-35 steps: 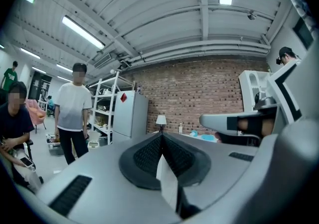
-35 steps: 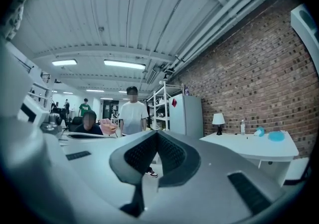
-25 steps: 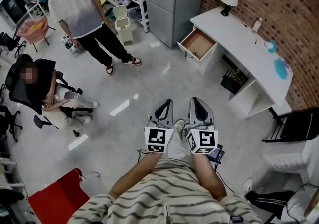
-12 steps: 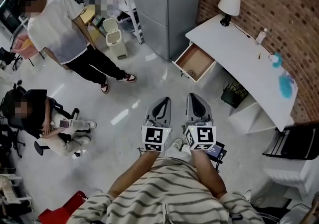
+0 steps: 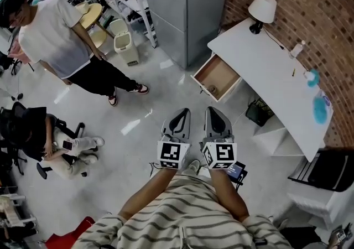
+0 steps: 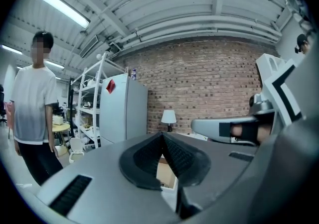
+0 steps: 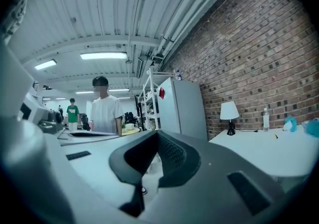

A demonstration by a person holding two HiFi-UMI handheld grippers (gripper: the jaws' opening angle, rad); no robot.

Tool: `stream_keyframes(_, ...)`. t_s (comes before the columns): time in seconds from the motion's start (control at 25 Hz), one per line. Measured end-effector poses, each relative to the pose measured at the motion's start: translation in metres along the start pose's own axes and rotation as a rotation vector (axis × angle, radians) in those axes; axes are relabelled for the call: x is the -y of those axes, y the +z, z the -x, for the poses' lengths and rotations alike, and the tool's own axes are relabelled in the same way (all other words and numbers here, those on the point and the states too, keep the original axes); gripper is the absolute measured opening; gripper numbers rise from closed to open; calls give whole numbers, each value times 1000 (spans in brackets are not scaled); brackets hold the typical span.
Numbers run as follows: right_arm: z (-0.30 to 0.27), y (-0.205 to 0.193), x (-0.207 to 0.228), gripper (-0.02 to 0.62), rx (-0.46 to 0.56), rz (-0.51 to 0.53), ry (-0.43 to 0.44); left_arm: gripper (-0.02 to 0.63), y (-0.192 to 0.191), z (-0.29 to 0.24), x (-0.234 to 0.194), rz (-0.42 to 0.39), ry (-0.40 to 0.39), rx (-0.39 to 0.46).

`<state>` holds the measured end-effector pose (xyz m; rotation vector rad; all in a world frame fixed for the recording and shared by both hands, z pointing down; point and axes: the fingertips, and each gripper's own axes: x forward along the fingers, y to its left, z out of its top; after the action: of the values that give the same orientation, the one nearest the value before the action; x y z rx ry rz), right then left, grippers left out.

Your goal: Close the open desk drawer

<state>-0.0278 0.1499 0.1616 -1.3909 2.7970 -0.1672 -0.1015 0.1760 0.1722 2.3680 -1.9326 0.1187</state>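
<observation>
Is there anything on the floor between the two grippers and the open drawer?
Nothing visible is. In the head view only bare floor lies between the left gripper, the right gripper and the open drawer, which sticks out of the white desk. The standing person is off to the left, clear of that path.

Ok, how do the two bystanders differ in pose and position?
The standing person is upright in a white T-shirt and black trousers; the seated person sits in an office chair, holding a phone. The standing person is by the lidded bin, higher in the head view; the seated person is lower, near the left edge. Both are left of the open drawer and well apart from it.
</observation>
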Motion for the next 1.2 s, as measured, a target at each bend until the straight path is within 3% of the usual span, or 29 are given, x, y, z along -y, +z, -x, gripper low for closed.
stream_keyframes(0.48,-109,-2,41,11,0,22,-107,6,4,-119,-58,13,-118,2)
stream_keyframes(0.68,-153,0,52,11,-4,29,-149,6,6,-160,-89,18,-133,-9)
stream_keyframes(1.2,-216,-1,79,11,-23,54,-213,6,2,-224,-115,31,-198,-29)
